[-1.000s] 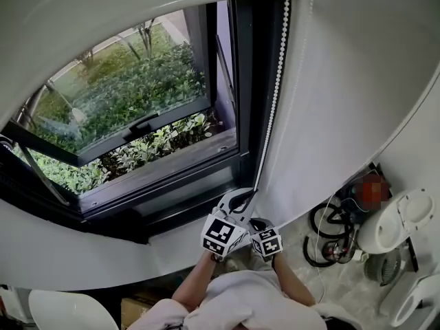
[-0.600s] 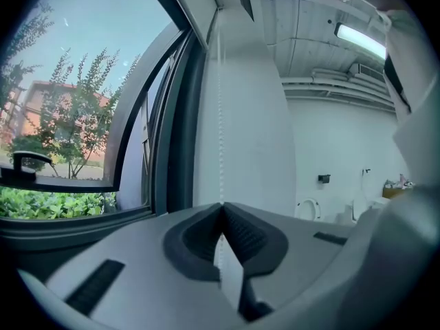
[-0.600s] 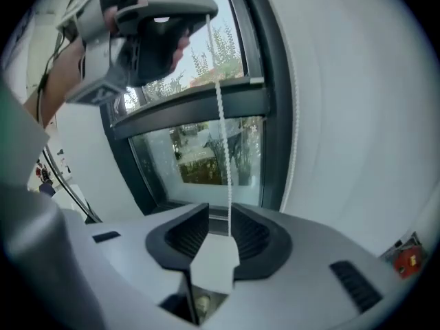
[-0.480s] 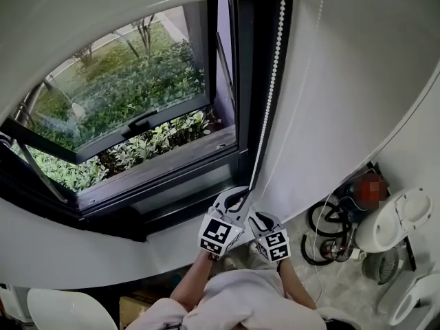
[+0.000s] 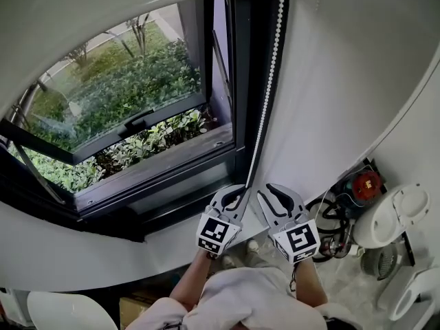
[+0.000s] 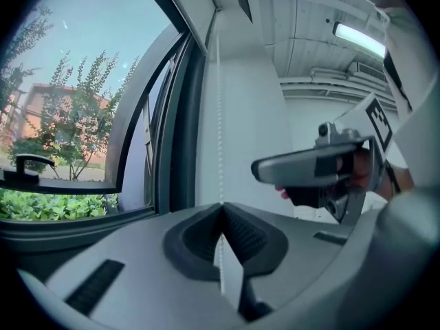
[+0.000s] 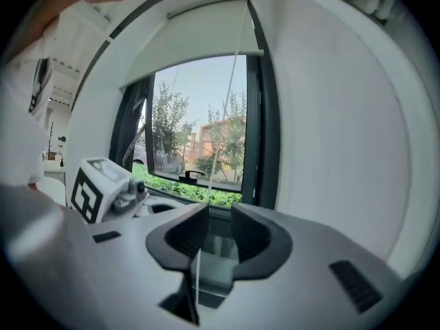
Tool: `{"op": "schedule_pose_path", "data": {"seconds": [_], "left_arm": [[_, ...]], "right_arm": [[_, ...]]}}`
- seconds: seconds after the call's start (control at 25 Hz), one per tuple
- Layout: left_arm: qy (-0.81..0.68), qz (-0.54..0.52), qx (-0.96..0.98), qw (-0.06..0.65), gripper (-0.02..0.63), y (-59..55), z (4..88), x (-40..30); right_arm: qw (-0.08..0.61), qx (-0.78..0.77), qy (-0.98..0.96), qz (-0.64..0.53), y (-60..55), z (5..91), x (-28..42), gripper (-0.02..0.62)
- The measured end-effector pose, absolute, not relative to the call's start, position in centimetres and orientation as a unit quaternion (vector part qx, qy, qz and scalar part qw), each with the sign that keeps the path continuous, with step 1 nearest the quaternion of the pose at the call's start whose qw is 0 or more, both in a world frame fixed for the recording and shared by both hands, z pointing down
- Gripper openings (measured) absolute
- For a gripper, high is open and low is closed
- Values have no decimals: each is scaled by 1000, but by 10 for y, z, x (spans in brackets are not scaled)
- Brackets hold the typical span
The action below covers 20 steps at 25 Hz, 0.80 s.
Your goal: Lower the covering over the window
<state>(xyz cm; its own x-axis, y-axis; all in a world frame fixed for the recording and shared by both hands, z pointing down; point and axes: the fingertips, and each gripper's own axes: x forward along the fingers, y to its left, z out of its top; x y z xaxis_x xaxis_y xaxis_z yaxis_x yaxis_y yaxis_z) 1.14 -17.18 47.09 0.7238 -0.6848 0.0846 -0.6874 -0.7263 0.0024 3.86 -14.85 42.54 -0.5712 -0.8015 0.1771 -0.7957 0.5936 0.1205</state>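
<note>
Here the left gripper (image 5: 236,198), at lower centre, is closed tight on the white beaded pull chain (image 5: 270,67). Just right of it, the right gripper (image 5: 278,192) has its jaws apart, with a thin strand passing through the gap. The white roller blind (image 5: 103,5) covers only the top of the dark-framed window (image 5: 238,115).

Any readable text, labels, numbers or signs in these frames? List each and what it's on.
No readable words or numbers in any view.
Cubes on the left gripper and right gripper: square black-and-white marker patterns only, no letters.
Red device at lower right of the head view: any print is too small to read.
</note>
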Motion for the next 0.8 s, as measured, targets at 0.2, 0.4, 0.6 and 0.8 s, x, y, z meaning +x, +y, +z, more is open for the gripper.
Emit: {"op": "schedule_pose_path", "data": {"seconds": [0.2, 0.4, 0.6, 0.8], "left_arm": [[-369, 39, 928, 19, 14, -169, 469, 11], [-368, 39, 929, 17, 14, -169, 468, 14], [-367, 40, 929, 15, 14, -168, 470, 16], [-367, 40, 929, 13, 14, -167, 469, 17]], "right_arm": [[58, 432, -898, -56, -156, 365, 24, 98], [15, 419, -904, -87, -165, 319, 14, 97], [-14, 412, -905, -105, -173, 290, 7, 78], [-29, 408, -907, -100, -178, 281, 2, 17]]}}
